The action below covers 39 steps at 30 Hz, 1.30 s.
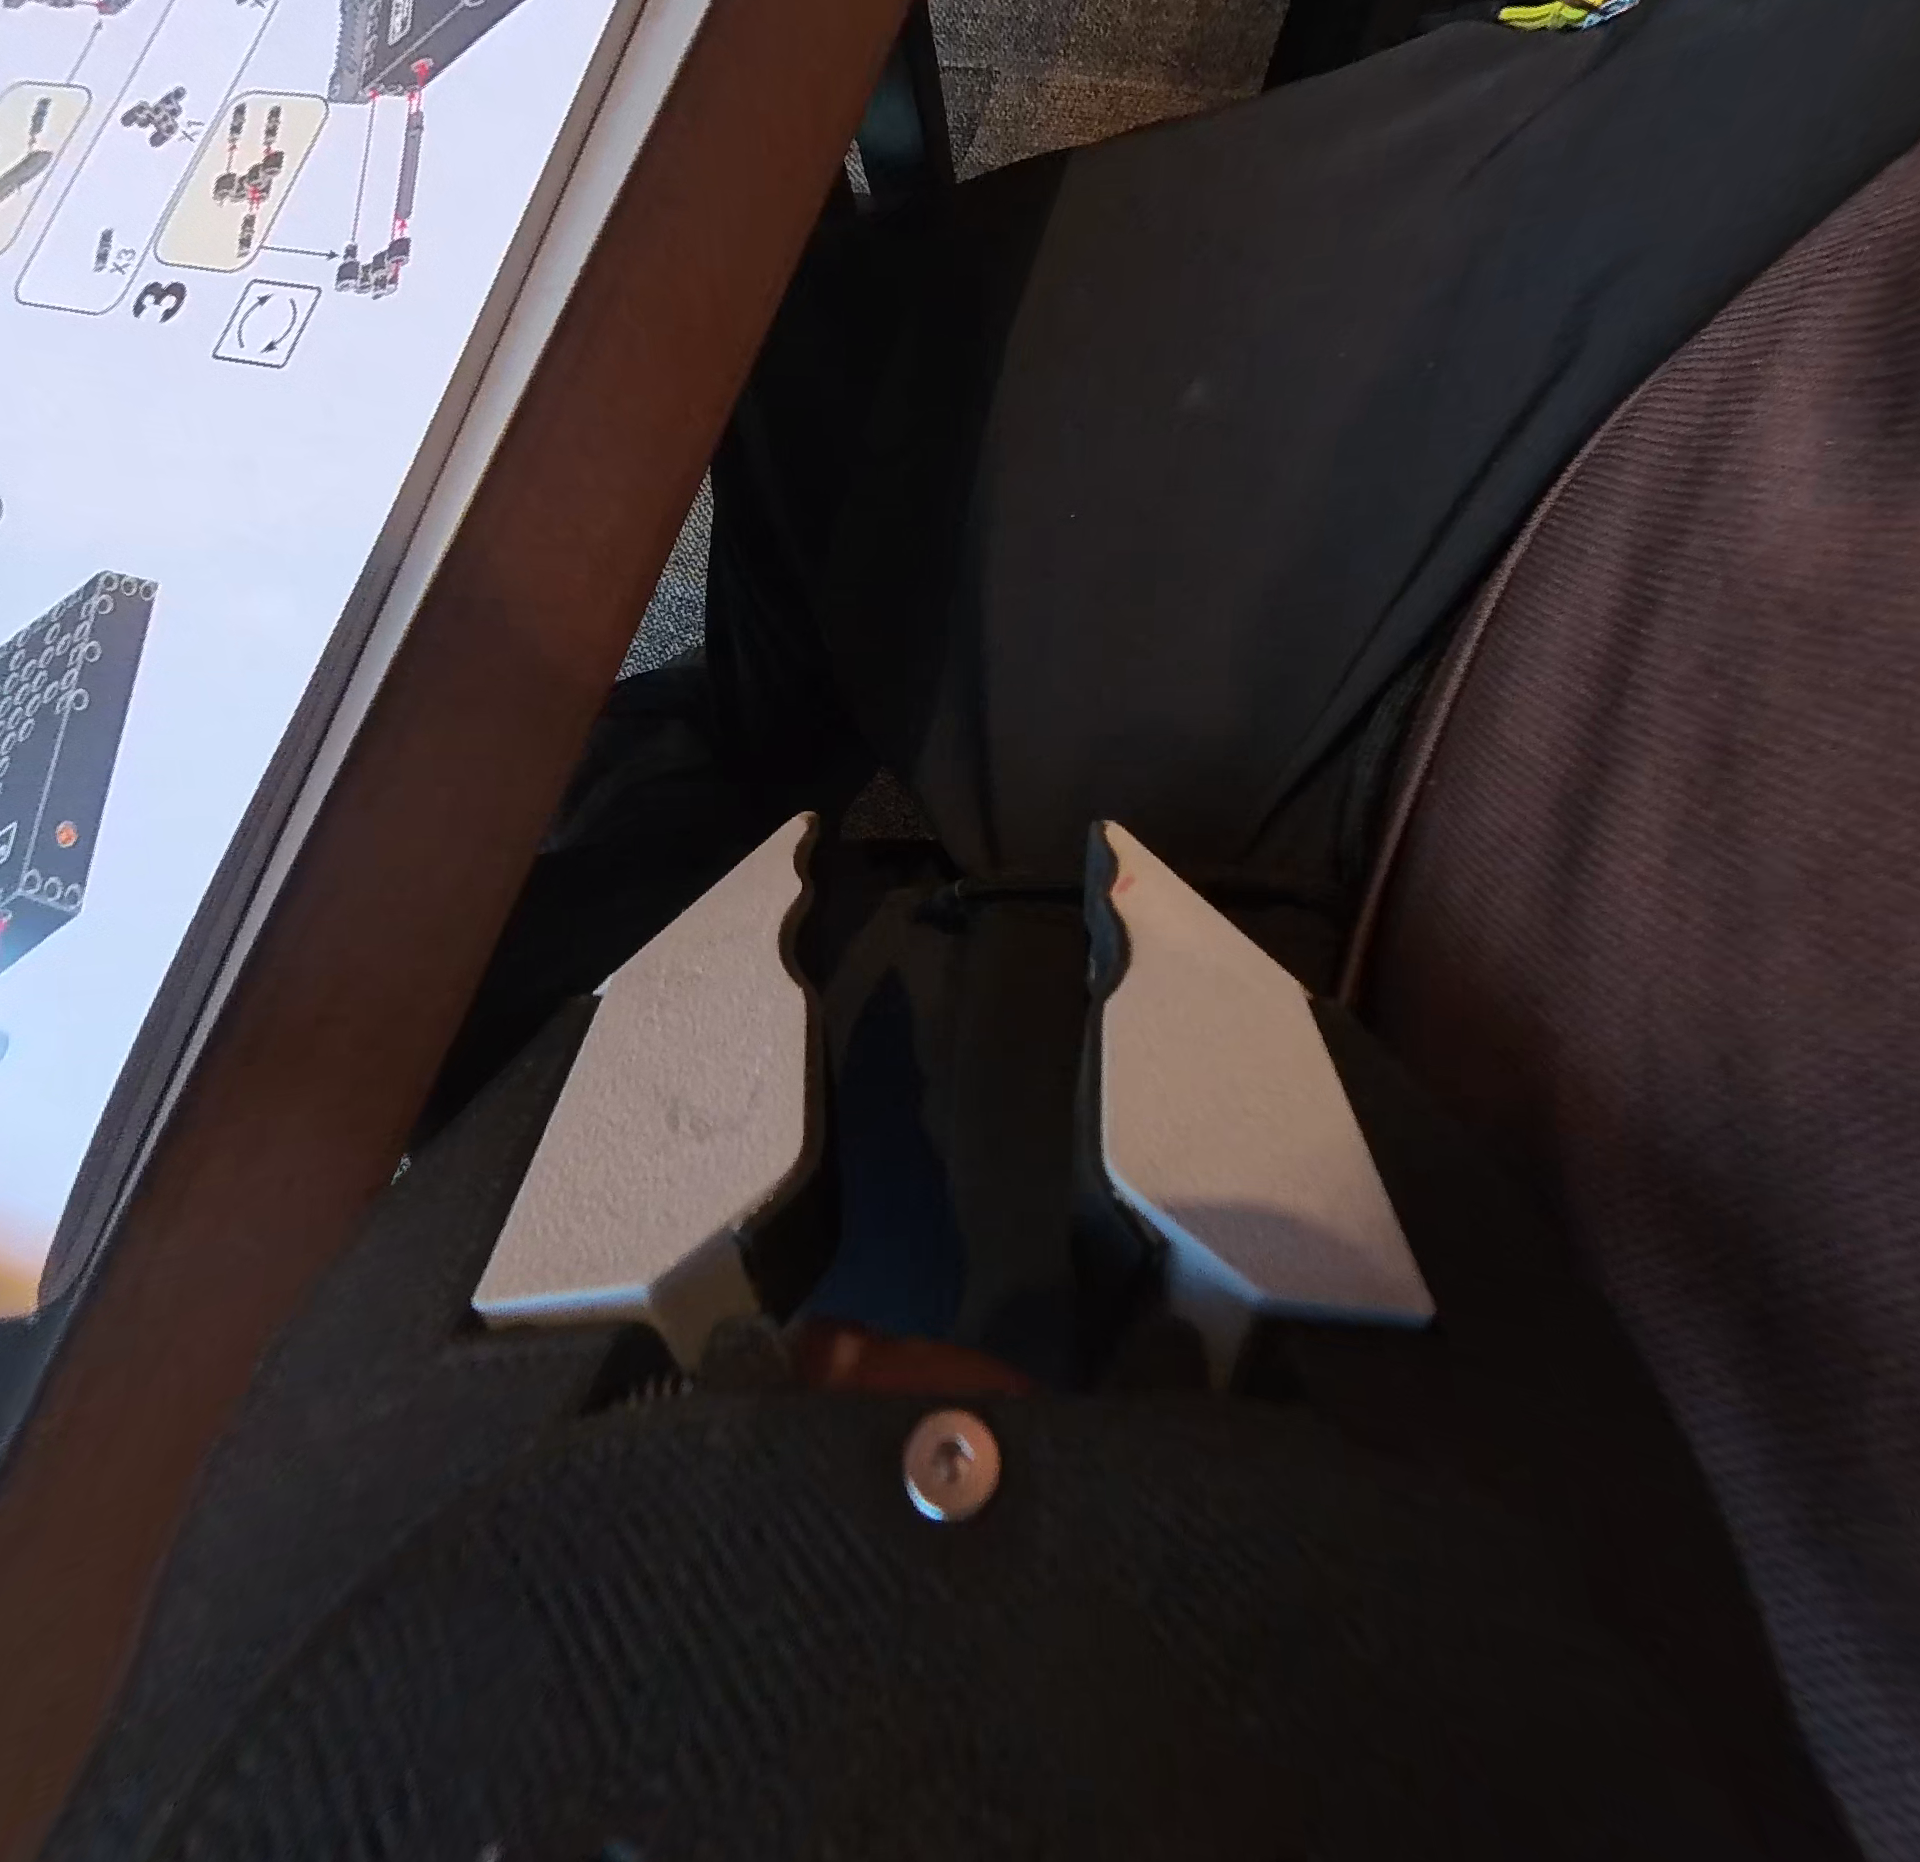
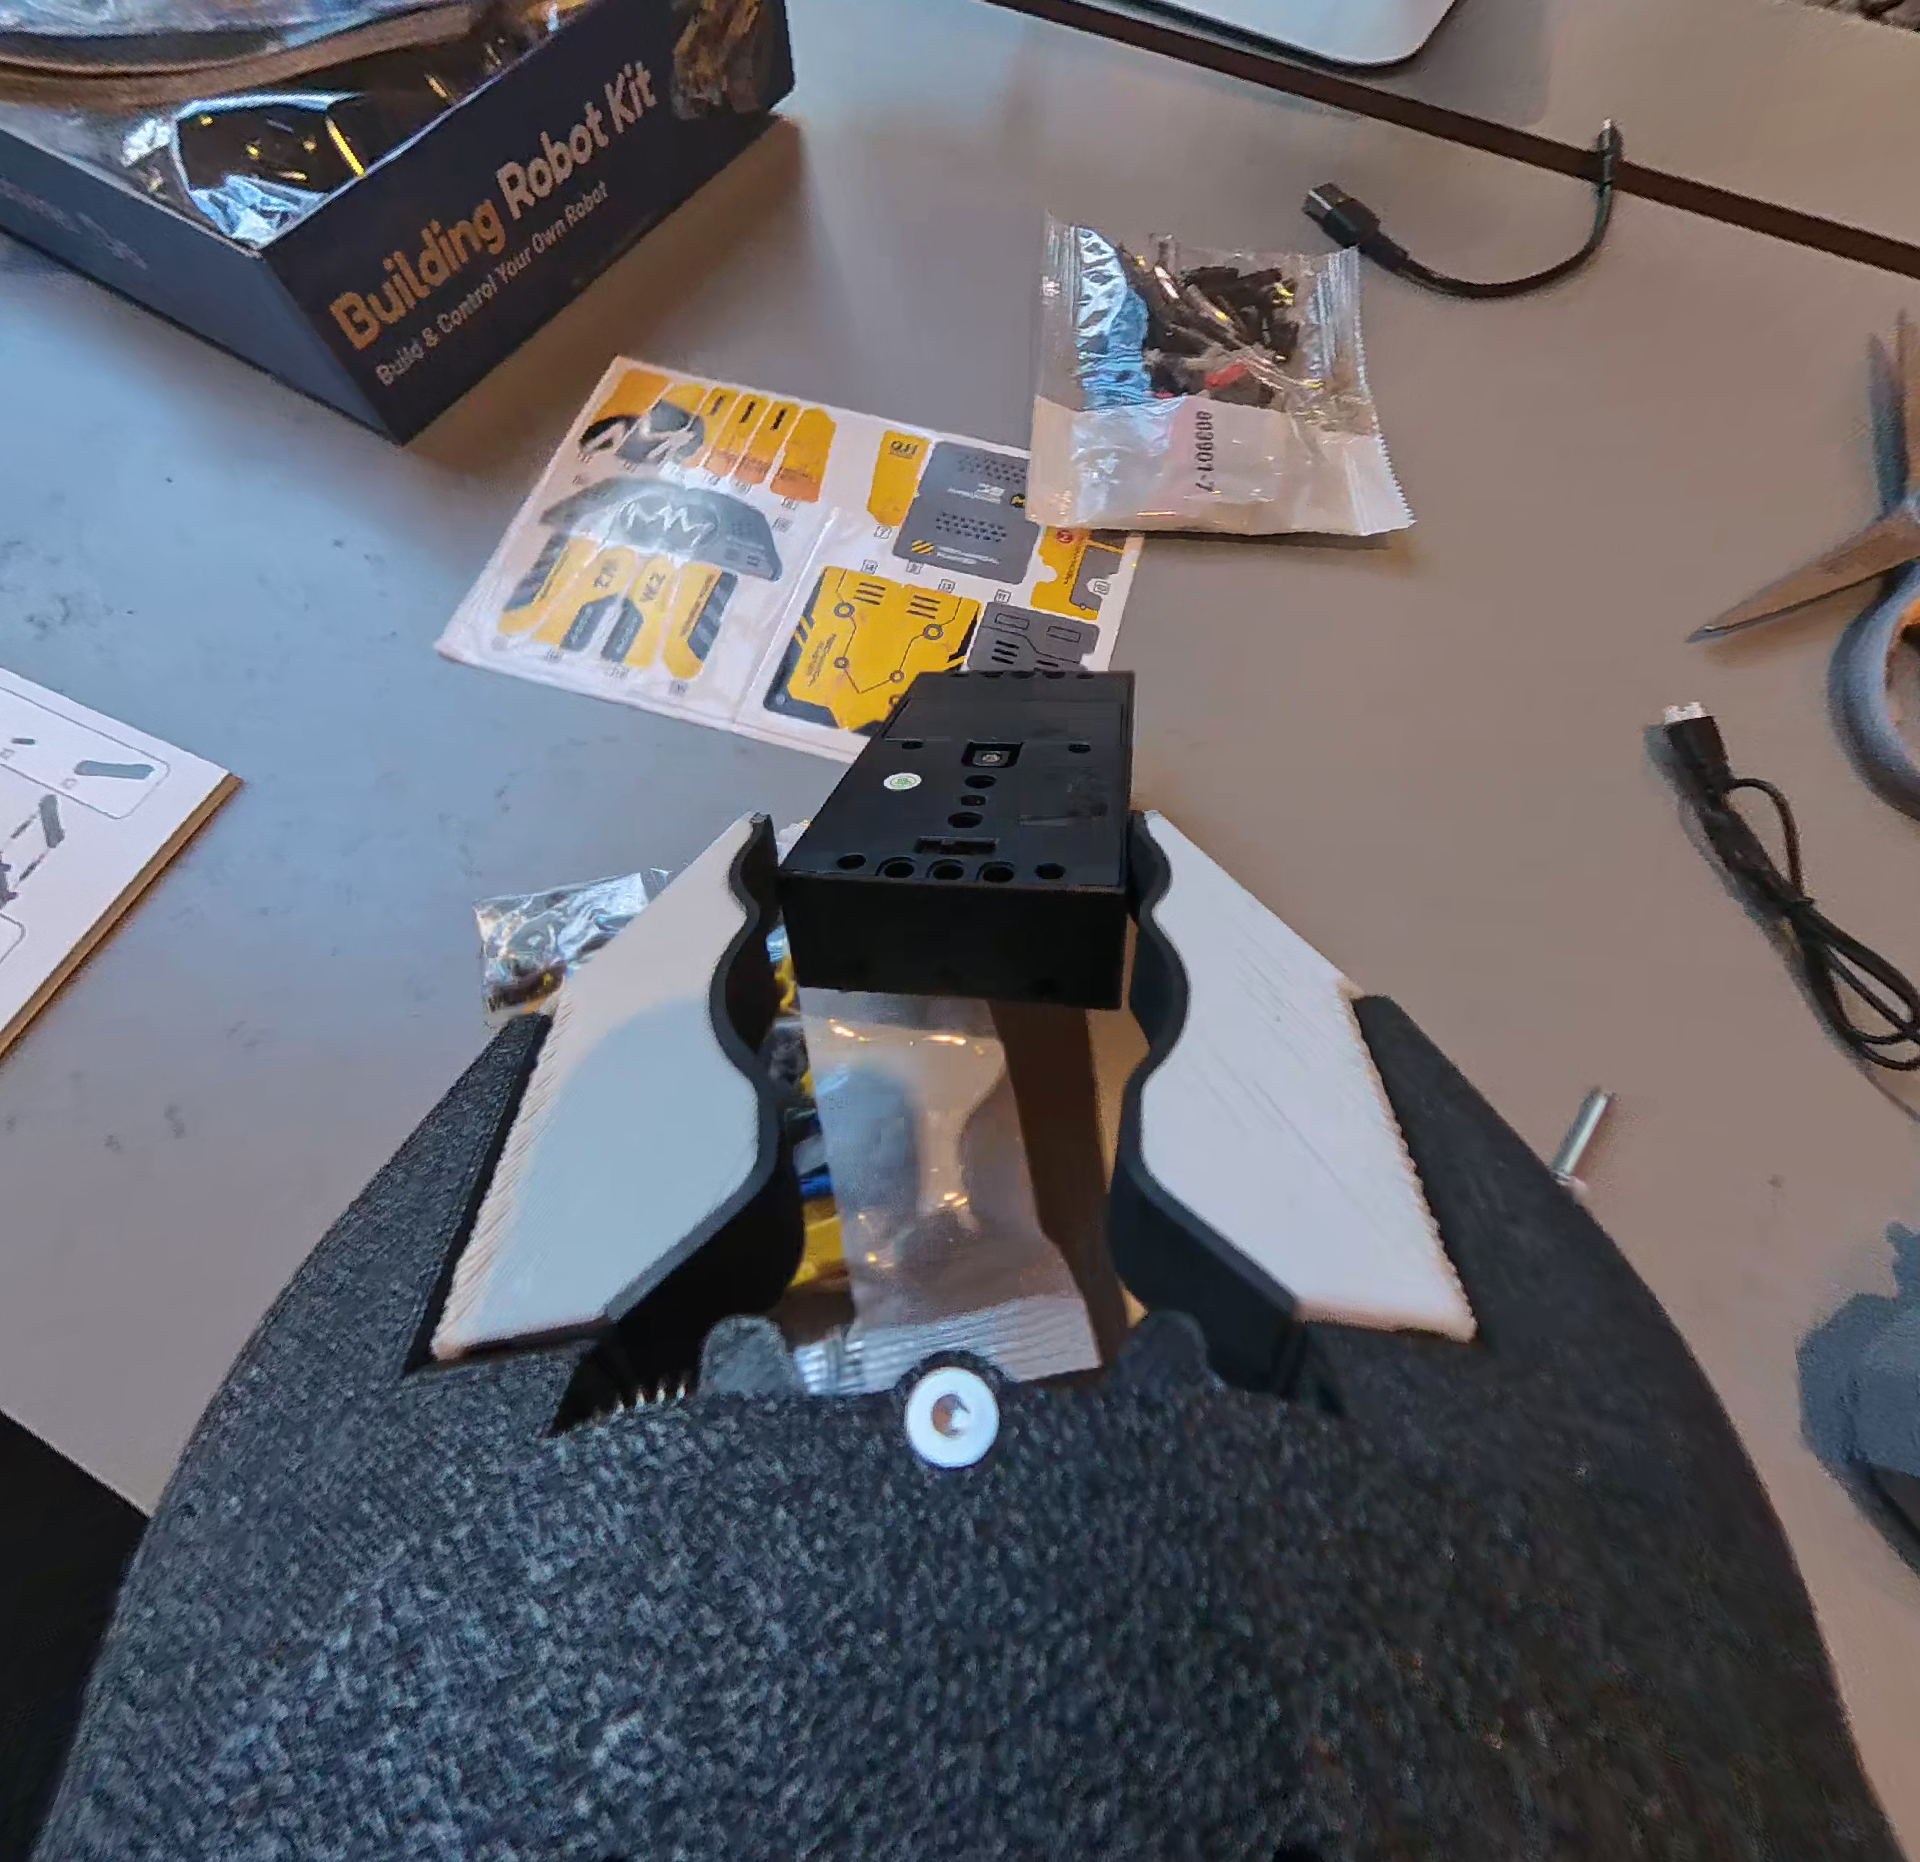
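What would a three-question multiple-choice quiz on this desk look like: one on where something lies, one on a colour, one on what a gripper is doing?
1. Where does the bag of small dark parts lie?
A. Inside the box
B. Partly on the sticker sheet
C. Under the scissors

2. What colour is the block between the right gripper fingers?
A. Black
B. Yellow
C. White

3. What does the left gripper hold?
A. The instruction sheet
B. A cable
C. Nothing

Answers: 1 B, its lower left corner overlaps the sheet's edge. 2 A, its casing is black throughout. 3 C, its jaws stand apart beyond the table edge, over dark fabric.
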Available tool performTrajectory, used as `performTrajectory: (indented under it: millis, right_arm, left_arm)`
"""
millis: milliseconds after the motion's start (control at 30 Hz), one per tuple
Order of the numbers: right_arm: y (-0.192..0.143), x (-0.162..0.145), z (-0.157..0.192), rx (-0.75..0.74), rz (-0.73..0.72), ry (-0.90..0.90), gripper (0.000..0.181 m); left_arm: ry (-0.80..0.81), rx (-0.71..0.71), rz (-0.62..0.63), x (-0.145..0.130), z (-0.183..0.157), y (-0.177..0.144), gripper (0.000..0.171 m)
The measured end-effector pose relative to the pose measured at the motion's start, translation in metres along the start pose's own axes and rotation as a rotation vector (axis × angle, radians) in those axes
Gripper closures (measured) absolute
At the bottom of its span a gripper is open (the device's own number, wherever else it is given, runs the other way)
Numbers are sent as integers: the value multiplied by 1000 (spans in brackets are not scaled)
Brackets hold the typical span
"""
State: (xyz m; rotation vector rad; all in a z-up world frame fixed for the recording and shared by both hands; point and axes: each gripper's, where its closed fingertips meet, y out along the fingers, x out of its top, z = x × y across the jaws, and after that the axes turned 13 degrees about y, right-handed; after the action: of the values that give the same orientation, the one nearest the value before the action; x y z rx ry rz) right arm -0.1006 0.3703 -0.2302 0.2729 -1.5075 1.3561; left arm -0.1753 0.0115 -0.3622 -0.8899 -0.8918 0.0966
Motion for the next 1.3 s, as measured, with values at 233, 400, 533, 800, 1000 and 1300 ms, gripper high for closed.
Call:
performTrajectory:
  millis: [233, 400, 533, 800, 1000, 1300]
  right_arm:
    - [-7, -1, -31, -50, -4, 74, 115]
    - [1, -12, -44, -55, 43, 120, 115]
    - [12, -24, -60, -119, 102, 87, 115]
    - [28, -35, -81, -162, 142, 100, 115]
    - [28, -36, -78, -141, 128, 119, 114]
    - [25, -32, -73, -104, 91, 140, 116]
  left_arm:
    - [0, 1, 3, 0, 0, 0, 125]
    - [2, 1, 1, 0, 0, 0, 125]
    - [3, 2, 6, -1, 0, 0, 124]
    - [6, -1, 13, -2, -1, 1, 125]
    - [5, -8, 13, -2, -2, 1, 125]
    - [16, -9, 18, -2, -3, 1, 125]
